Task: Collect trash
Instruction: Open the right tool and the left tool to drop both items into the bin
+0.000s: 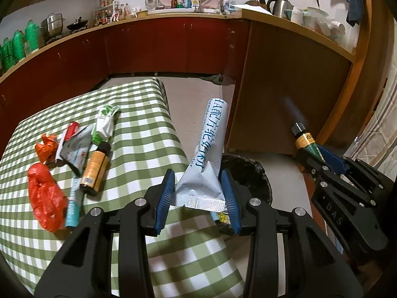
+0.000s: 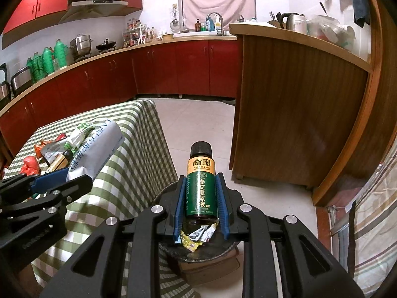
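Hanging over the black-lined bin (image 2: 198, 250), the right claw (image 2: 201, 198) is clamped on a green-labelled glass bottle (image 2: 200, 183), while the left claw (image 1: 198, 193) pinches a crinkly silver-white pouch (image 1: 207, 159) just right of the checked surface (image 1: 139, 124).

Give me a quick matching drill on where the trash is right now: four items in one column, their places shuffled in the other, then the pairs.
Items
1. green-labelled bottle
2. silver-blue foil pouch
3. orange spray can
4. crumpled yellow wrapper

Places
A. lying on the checked tablecloth
B. clamped in the left gripper
C. inside the black-lined bin
D. clamped in the right gripper

Pairs: 1-D, 2-B, 3-A, 4-C
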{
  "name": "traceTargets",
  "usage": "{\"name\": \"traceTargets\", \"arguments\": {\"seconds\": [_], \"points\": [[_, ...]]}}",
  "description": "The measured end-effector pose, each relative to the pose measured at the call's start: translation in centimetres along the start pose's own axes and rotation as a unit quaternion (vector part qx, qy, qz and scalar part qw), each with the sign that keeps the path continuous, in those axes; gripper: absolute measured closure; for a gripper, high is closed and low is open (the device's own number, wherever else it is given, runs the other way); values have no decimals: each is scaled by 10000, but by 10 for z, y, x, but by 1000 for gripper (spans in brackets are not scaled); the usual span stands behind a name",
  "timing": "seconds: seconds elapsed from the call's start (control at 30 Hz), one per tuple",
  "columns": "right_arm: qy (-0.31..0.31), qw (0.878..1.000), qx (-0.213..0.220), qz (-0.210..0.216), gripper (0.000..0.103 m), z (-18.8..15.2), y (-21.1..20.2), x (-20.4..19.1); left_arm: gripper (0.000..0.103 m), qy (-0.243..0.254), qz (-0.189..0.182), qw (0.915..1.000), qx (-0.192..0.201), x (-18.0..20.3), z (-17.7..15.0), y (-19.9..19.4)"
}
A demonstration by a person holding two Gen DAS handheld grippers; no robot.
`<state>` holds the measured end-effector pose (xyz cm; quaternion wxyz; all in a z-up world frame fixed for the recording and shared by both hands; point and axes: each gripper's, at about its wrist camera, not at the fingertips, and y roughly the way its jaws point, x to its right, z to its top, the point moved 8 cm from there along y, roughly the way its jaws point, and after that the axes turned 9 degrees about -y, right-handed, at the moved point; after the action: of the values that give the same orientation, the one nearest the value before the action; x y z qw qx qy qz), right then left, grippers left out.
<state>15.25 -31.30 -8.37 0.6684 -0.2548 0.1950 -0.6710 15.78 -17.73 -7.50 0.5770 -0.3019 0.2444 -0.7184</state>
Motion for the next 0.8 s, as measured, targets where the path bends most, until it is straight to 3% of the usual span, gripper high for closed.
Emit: {"name": "traceTargets", "arguments": {"seconds": [0.37,0.5,0.67,0.8], "points": [[126,9999,-79,1,78,3,23,15,63,112,3,9998,-151,17,5,30],[198,9997,-146,-64,70,2,34,21,53,34,18,9997,-227,17,9,39],[243,9996,-150,-87,69,0,34,22,51,-64,27,9997,-223,11,11,39],[190,9997,-137,-71,66,0,28,16,43,-269,44,9994,-195,-6,11,30]]}}
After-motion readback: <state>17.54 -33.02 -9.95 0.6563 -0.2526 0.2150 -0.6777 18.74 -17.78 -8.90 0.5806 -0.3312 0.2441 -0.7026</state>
